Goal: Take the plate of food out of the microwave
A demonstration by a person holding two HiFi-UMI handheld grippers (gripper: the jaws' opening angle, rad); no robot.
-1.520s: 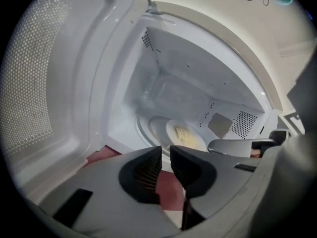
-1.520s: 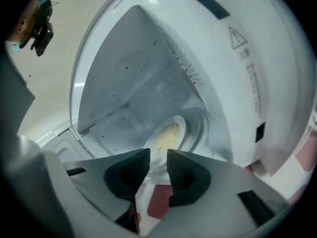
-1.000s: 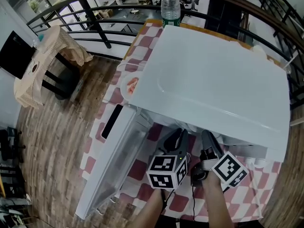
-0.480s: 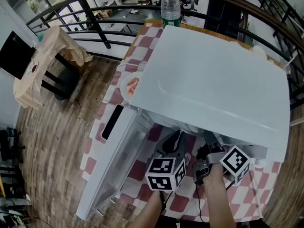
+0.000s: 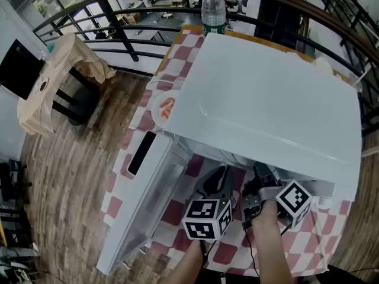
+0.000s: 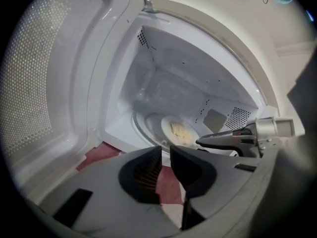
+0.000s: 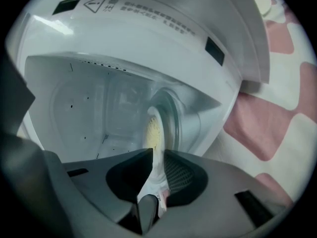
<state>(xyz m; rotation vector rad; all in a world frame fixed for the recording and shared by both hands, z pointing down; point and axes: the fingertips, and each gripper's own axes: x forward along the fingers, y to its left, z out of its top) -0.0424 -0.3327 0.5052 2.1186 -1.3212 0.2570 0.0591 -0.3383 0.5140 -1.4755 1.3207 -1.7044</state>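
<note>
- Standing on a bench (image 5: 314, 241) covered in red-and-white checked cloth, the white microwave (image 5: 266, 99) has its door (image 5: 142, 200) swung fully open to the left of the head view.
- Task item: the plate of food (image 6: 179, 131) is inside the cavity, on the glass turntable (image 6: 144, 124). It carries a pale yellow portion.
- Right tongs (image 7: 157, 155): reaching into the cavity from the front right and rolled onto their side. The jaws have just been closing, and the plate's near rim passes edge-on between them with both pads against it.
- Left tongs (image 6: 166, 150): held at the cavity mouth, short of the plate. The jaws stand a narrow slit apart with nothing in them; only checked cloth shows through the gap.
- Both sets of tongs sit side by side below the microwave's front edge in the head view, the left just beside the right.
- Other items: a water bottle (image 5: 212, 7) stands behind the microwave, and a second plate (image 5: 163, 107) with reddish food lies at its left side.
</note>
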